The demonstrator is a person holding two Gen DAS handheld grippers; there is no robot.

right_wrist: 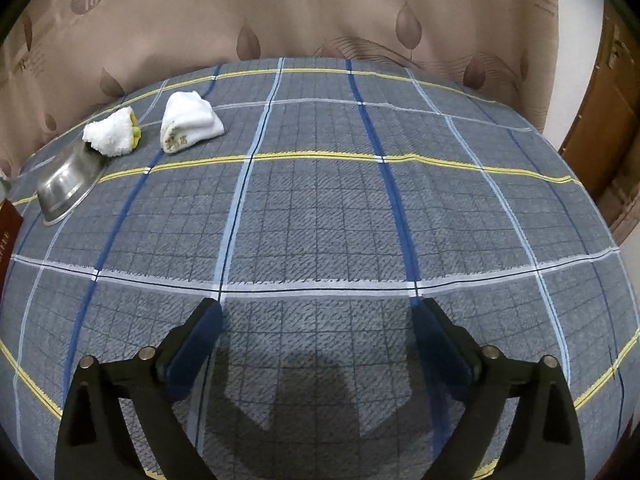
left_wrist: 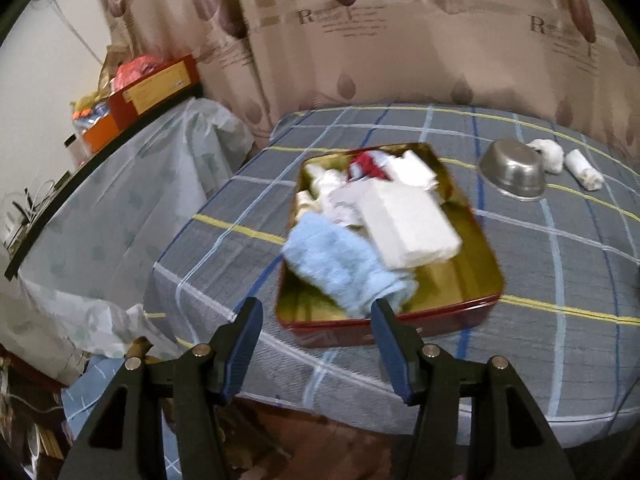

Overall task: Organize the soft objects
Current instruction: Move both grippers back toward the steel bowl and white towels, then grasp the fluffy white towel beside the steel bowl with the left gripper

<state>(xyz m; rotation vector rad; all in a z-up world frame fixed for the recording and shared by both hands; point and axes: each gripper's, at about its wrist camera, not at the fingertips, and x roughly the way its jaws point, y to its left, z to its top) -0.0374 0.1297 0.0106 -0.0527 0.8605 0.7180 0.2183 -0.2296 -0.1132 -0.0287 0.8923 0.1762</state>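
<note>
Two white towels [right_wrist: 191, 123], one bowl [right_wrist: 66, 186], one tin [left_wrist: 486, 248]

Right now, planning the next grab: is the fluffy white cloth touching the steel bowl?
Touching. The right wrist view shows the fluffy white cloth resting against the steel bowl.

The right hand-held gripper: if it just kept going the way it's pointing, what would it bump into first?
Probably only the plaid cloth. The right hand-held gripper stands open and empty, angled down at bare fabric. The two white towels and the metal bowl lie well off to the left.
</note>
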